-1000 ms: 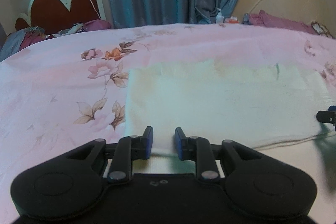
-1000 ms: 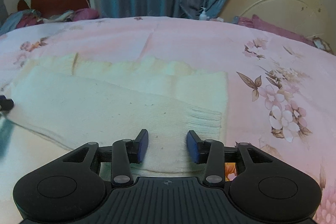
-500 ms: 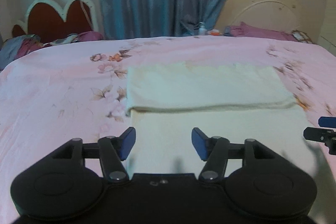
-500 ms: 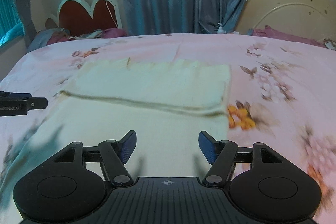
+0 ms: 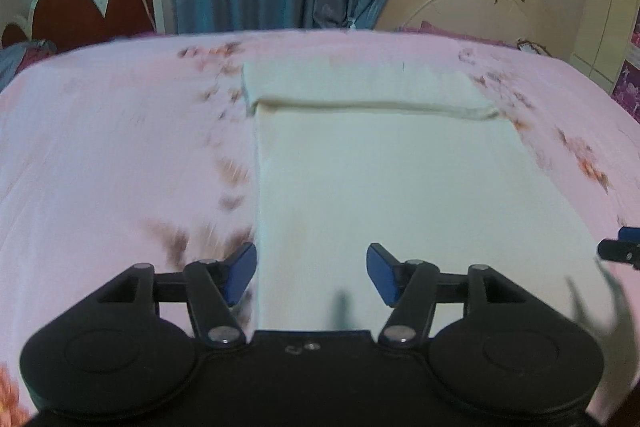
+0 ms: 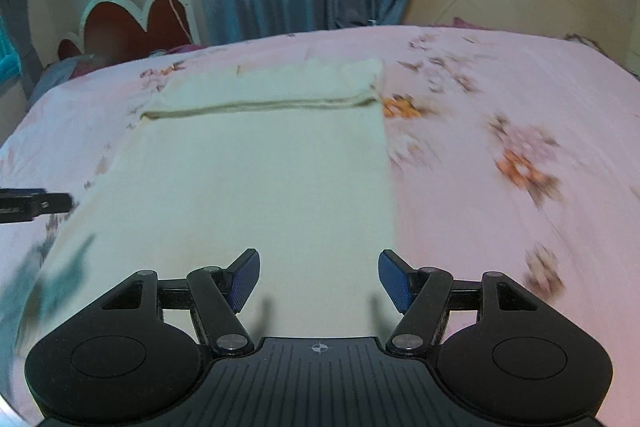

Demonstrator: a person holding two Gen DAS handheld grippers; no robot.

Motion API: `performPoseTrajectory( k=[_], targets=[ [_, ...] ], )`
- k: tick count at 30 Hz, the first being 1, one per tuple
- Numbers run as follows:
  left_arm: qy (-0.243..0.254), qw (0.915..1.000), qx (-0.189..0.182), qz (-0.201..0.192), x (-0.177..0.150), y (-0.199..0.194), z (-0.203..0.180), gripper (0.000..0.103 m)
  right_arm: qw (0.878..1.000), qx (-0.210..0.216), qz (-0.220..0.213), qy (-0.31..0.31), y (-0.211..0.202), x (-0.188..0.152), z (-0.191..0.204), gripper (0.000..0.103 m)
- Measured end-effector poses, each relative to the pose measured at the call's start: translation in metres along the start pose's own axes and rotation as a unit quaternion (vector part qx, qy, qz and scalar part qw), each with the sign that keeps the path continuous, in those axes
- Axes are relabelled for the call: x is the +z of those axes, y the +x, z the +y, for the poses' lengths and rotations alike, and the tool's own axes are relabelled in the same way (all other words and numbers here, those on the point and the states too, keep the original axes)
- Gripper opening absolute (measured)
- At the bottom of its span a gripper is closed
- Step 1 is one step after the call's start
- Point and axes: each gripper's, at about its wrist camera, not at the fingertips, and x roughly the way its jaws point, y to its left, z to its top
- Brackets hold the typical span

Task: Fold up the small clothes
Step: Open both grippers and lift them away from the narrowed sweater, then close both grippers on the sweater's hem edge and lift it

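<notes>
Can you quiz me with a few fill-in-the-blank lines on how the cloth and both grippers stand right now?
1. The cream knitted garment lies flat on a floral bedsheet whose ground colour is ____.
2. The far end of the garment has one ____ edge running across its width.
3. The jaws of the left gripper and the right gripper are both ____.
4. Neither gripper holds any ____.

Missing words: pink; folded; open; cloth

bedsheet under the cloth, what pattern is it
Pink bedsheet with scattered brown and orange flower prints, clearest in the right wrist view.
</notes>
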Motion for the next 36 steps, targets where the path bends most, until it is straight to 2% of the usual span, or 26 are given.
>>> performPoseTrajectory(
  k=[7,12,20,21,22,23,24,25,26,30,36],
  targets=[
    [-0.033,0.9988,-0.011,0.035,-0.049,-0.019,0.026,0.054,0.999,-0.025,0.014,0.016,-0.026,-0.038,-0.009,0.067],
    [-0.059,0.9956,-0.038,0.062,-0.074,-0.022,0.029,0.046,0.998,-0.037,0.021,0.045,-0.035,-0.057,-0.021,0.067],
    [-0.082,0.9915,-0.071,0.071,-0.085,-0.024,0.027,0.044,0.994,-0.015,0.043,0.095,-0.034,-0.075,-0.031,0.066],
    [-0.085,0.9909,-0.075,0.072,-0.085,-0.023,0.027,0.039,0.994,-0.012,0.047,0.097,-0.033,-0.078,-0.030,0.066],
    [-0.087,0.9901,-0.081,0.075,-0.085,-0.023,0.027,0.036,0.994,-0.013,0.049,0.094,-0.032,-0.078,-0.028,0.053],
    [-0.087,0.9896,-0.085,0.077,-0.084,-0.023,0.026,0.029,0.994,-0.009,0.052,0.092,-0.031,-0.079,-0.026,0.045],
    [-0.087,0.9887,-0.091,0.080,-0.084,-0.022,0.026,0.020,0.994,-0.004,0.053,0.094,-0.031,-0.079,-0.025,0.033],
    [-0.091,0.9875,-0.098,0.084,-0.085,-0.020,0.026,0.015,0.994,0.001,0.054,0.095,-0.031,-0.078,-0.024,0.021],
    [-0.094,0.9863,-0.103,0.088,-0.085,-0.018,0.026,0.008,0.994,0.005,0.055,0.095,-0.030,-0.078,-0.023,0.015],
    [-0.099,0.9849,-0.115,0.084,-0.083,-0.018,0.025,0.005,0.994,0.016,0.058,0.093,-0.031,-0.074,-0.023,0.007],
    [-0.104,0.9845,-0.133,0.050,-0.066,-0.028,0.022,0.005,0.991,0.055,0.037,0.118,-0.039,-0.062,-0.028,0.006]
  ],
)
